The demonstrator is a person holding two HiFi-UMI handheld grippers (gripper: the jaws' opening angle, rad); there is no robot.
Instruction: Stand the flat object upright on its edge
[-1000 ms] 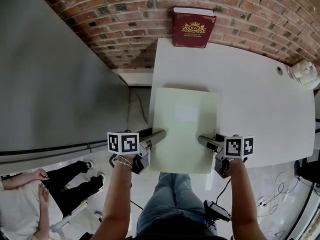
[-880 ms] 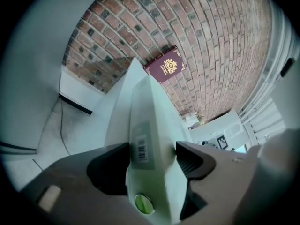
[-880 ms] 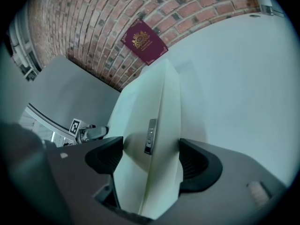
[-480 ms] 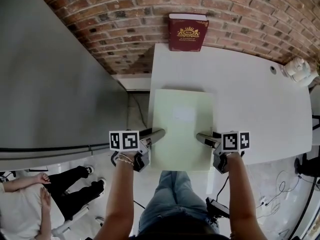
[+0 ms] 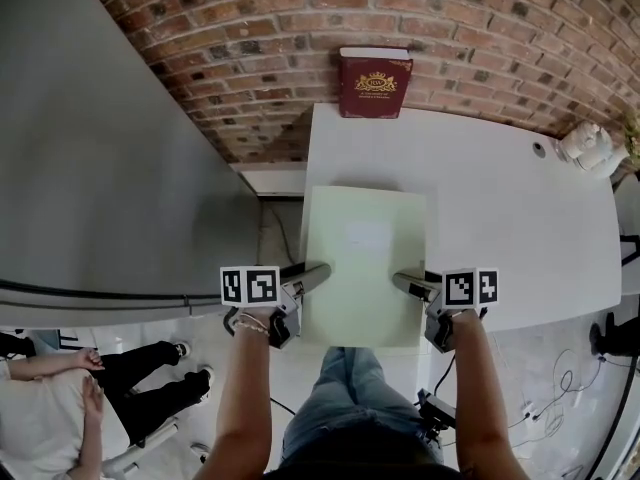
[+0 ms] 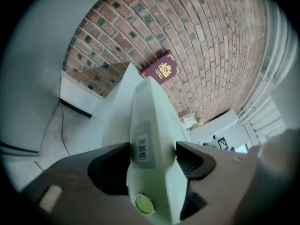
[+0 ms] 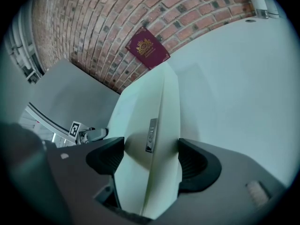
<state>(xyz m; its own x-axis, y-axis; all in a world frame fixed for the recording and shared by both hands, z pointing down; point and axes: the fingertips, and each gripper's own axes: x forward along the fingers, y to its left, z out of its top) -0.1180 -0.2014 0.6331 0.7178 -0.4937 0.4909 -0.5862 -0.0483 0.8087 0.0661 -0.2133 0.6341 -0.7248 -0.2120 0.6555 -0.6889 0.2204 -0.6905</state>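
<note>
The left tongs (image 6: 152, 157) are spread wide yet closed on the flat object (image 5: 365, 258), with a pad pressing each face of its left edge just by a barcode label. The object is a broad pale-green slab held level and flat-side-up over the near part of the white desk (image 5: 500, 218). Its near end juts out past the desk's edge, and I cannot tell whether the far end rests on the surface. It looks stiff, showing no sag between the two holds, and thick for its kind, which explains the wide spread. The skin looks smooth, plastic-like and probably slippery, so the ribbed pads should sit squarely on both faces rather than near a corner. The weight looks moderate, though a panel this wide will want to swing if either hold loosens. The right tongs (image 7: 151, 156) clamp the opposite edge the same way, about level with the left pair, a balanced two-sided hold well suited to tipping it up. Once on its edge it will likely be tippy. A maroon book (image 5: 373, 83) stands against the brick wall well beyond.
</note>
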